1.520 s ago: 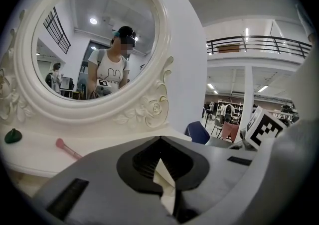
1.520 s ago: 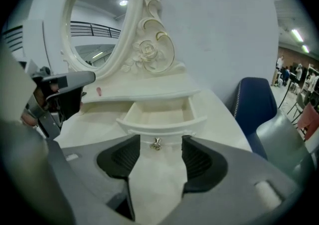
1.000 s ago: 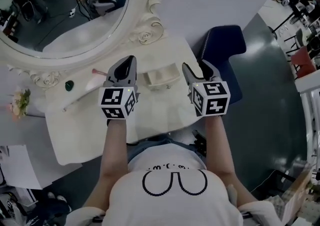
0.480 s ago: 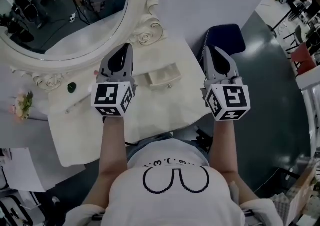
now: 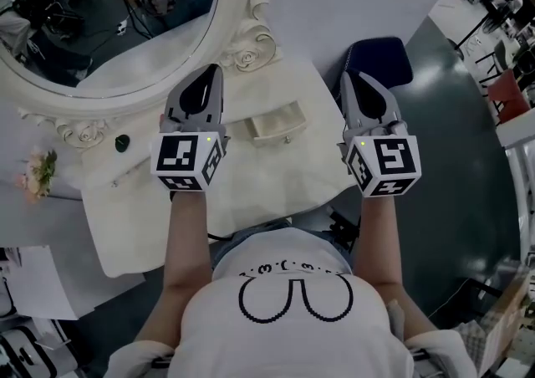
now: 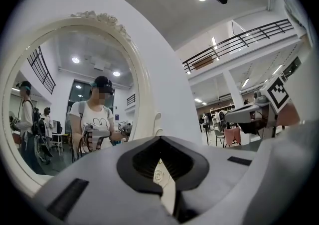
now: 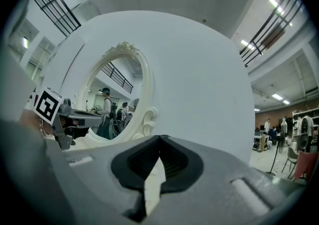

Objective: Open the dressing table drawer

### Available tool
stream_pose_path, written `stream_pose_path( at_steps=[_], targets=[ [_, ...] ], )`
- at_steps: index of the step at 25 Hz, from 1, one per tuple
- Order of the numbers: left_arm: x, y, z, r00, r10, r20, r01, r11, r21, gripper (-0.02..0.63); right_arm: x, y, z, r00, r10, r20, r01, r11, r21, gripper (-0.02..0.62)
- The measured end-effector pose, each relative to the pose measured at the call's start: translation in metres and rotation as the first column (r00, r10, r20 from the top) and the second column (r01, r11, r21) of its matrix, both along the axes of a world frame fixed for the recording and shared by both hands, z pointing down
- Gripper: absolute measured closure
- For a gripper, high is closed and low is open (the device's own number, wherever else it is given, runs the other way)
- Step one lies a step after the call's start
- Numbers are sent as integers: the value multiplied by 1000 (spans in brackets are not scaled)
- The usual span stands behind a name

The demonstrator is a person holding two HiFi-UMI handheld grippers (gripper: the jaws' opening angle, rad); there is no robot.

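Cream dressing table, drawer between left gripper, right gripper, both closed

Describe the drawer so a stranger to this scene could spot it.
Find the big oval mirror in its carved cream frame; the table top lies just below it. Near its middle sits the drawer, a shallow cream box, the only thing there with a small knob.

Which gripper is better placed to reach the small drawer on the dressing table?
Probably left: the left gripper hovers over the tabletop beside the drawer, while the right gripper hangs past the table's edge, above the blue seat. Both are shut.
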State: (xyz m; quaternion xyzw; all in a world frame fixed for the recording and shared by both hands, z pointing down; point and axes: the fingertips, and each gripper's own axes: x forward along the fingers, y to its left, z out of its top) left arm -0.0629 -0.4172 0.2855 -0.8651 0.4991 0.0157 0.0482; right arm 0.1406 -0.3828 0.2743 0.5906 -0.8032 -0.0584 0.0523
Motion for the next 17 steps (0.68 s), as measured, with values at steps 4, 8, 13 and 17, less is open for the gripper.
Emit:
stream_pose_path(
  at_steps=[4, 8, 13, 17],
  targets=[
    [-2, 0, -2, 1000, 2, -1, -2, 1000, 5, 607, -3, 0, -1, 1000, -1, -8, 1, 1000, 3, 597],
    [1, 1, -3, 1000, 7, -1, -7, 1000, 10, 607, -4, 2, -1, 1000, -1, -23, 1, 1000, 6, 597],
    [3, 2, -1, 1000, 12, -1, -12, 1000, 6, 607, -4, 5, 4, 999, -2, -37, 2, 1000, -5, 597],
    [2, 3, 1, 1000, 17, 4, -17, 1000, 3, 607, -6, 7, 9, 999, -2, -39, 1, 1000, -15, 597]
  ],
)
